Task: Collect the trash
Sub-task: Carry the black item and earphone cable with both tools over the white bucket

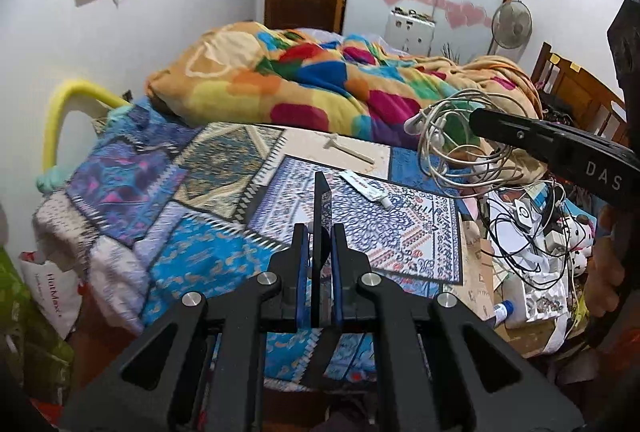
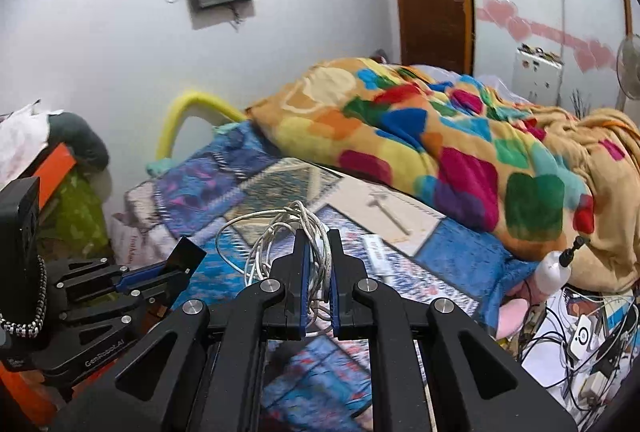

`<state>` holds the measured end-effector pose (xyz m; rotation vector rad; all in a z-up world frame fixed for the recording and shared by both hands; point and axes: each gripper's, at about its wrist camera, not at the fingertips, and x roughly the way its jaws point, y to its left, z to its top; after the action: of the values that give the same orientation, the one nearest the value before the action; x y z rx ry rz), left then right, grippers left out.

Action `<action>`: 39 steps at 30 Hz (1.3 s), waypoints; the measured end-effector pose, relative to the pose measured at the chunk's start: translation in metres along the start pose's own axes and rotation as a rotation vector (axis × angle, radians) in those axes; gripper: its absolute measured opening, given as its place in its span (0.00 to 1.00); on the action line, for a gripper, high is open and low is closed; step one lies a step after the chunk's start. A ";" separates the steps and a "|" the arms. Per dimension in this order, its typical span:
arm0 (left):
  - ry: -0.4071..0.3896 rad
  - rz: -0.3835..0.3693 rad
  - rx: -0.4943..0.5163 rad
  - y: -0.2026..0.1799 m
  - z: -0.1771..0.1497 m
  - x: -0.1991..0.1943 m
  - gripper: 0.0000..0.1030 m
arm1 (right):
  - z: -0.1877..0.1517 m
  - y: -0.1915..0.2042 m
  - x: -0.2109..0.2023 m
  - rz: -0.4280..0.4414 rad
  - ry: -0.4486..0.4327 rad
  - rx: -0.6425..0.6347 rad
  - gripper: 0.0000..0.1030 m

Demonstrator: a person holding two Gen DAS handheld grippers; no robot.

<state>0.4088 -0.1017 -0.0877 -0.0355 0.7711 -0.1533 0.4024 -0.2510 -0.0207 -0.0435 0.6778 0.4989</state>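
My left gripper (image 1: 320, 230) is shut on a thin dark flat piece (image 1: 321, 200) that stands on edge between its blue pads. In the right wrist view the left gripper (image 2: 176, 268) shows at the lower left with the dark piece (image 2: 186, 252) sticking out of it. My right gripper (image 2: 317, 234) is shut on a tangled bundle of white cables (image 2: 280, 228). From the left wrist view, the right gripper (image 1: 478, 120) hangs at the right with the cable bundle (image 1: 444, 140) dangling over the bed. A white tube (image 1: 366, 188) and a beige T-shaped stick (image 1: 348, 150) lie on the patterned bedspread (image 1: 208, 256).
A bright multicoloured blanket (image 1: 304, 84) is heaped at the far side of the bed. To the right is a clutter of cables, chargers and papers (image 1: 528, 244), a white bottle (image 2: 554, 270), a fan (image 1: 511, 22) and a wooden chair (image 1: 576, 88). Bags (image 1: 52, 284) sit at the left.
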 end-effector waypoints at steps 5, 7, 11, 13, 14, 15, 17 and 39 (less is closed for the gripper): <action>-0.027 0.034 -0.027 0.022 -0.017 -0.044 0.09 | -0.005 0.036 -0.011 0.029 -0.007 -0.034 0.07; -0.037 0.052 -0.043 0.034 -0.025 -0.061 0.09 | -0.007 0.052 -0.013 0.047 -0.007 -0.048 0.07; -0.044 0.089 -0.085 0.061 -0.042 -0.085 0.09 | -0.011 0.079 -0.010 0.088 0.003 -0.063 0.07; -0.046 0.108 -0.108 0.079 -0.051 -0.097 0.09 | -0.014 0.097 -0.005 0.113 0.010 -0.076 0.07; -0.046 0.117 -0.117 0.086 -0.055 -0.101 0.09 | -0.016 0.103 -0.004 0.124 0.011 -0.081 0.07; -0.044 0.129 -0.127 0.094 -0.060 -0.106 0.09 | -0.017 0.109 -0.002 0.132 0.011 -0.086 0.07; -0.041 0.158 -0.144 0.111 -0.070 -0.114 0.09 | -0.020 0.126 0.003 0.158 0.018 -0.103 0.07; 0.039 0.334 -0.427 0.285 -0.193 -0.116 0.09 | -0.070 0.278 0.120 0.342 0.275 -0.258 0.07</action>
<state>0.2280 0.2025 -0.1710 -0.3072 0.8266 0.3309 0.3149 0.0315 -0.1151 -0.2448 0.8919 0.9197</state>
